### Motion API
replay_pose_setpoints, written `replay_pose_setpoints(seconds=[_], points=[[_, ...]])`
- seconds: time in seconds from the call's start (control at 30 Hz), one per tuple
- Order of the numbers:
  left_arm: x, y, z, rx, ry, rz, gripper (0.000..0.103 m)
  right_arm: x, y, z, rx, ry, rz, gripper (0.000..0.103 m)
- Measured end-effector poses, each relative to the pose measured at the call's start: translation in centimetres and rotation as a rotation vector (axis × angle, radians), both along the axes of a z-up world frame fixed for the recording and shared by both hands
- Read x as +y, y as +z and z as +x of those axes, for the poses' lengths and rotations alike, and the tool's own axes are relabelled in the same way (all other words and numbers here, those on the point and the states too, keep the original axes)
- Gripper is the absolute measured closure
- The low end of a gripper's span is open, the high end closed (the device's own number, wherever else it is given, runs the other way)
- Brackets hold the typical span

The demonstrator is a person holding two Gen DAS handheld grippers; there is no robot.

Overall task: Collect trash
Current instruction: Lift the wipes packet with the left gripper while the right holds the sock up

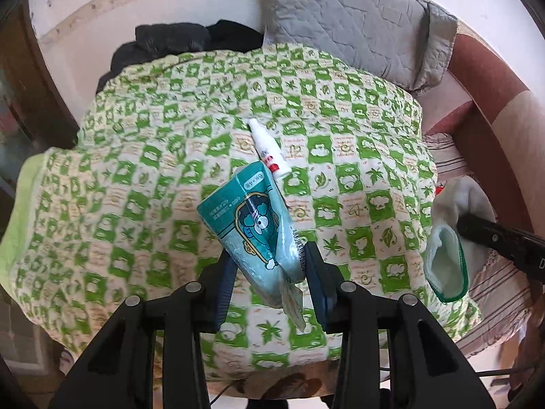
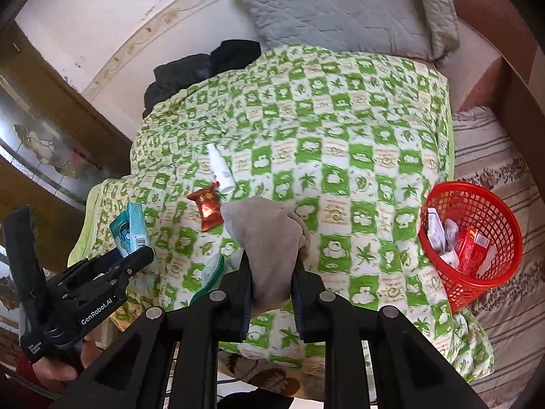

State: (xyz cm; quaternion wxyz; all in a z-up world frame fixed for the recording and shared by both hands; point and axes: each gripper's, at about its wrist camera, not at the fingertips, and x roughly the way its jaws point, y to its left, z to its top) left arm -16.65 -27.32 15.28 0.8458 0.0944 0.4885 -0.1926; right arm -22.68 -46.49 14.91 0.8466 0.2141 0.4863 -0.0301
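My left gripper (image 1: pixel 269 266) is shut on a teal tissue pack (image 1: pixel 248 218), held tilted above the green checked quilt (image 1: pixel 357 143). Just beyond the pack lies a small white bottle (image 1: pixel 269 150). My right gripper (image 2: pixel 272 272) is shut on a grey sock (image 2: pixel 269 235) whose green-edged cuff (image 1: pixel 446 269) hangs open. A red foil wrapper (image 2: pixel 207 208) and the white bottle (image 2: pixel 221 170) lie on the quilt ahead of the sock. At the right, a red mesh basket (image 2: pixel 473 293) stands on the bed and holds several packets. The left gripper (image 2: pixel 136 252) with the pack (image 2: pixel 131 230) shows at the lower left.
A grey quilted pillow (image 1: pixel 347 24) and black clothes (image 1: pixel 177 41) lie at the head of the bed against the wall. A striped sheet (image 2: pixel 494 156) is bare to the right of the quilt. A hand (image 2: pixel 58 368) holds the left gripper's handle.
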Motion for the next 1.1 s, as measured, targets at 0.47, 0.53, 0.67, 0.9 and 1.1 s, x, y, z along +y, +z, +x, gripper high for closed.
replay_pose_setpoints(seconds=[0.47,0.53,0.67,0.9,1.1], points=[[0.3,0.9,0.5,-0.029,-0.006,0.006,0.065,1.8,0.7,1.0,-0.009,0.028,-0.016,0.082],[0.6,1.0,0.5,-0.031,0.007,0.001,0.065,2.2,0.9,1.4,-0.012,0.046,-0.026,0.082],[1.1,1.2,0.6,-0.040,0.029,-0.005,0.065,2.9,1.5,2.0,-0.026,0.079,-0.041,0.082],[1.9,1.6,0.8,-0.051,0.058,-0.002,0.065,3.2,1.7,2.7,-0.035,0.097,-0.034,0.082],[1.8,1.9,0.8,-0.062,0.056,0.003,0.065,3.1,1.6,2.9,-0.035,0.097,-0.027,0.082]])
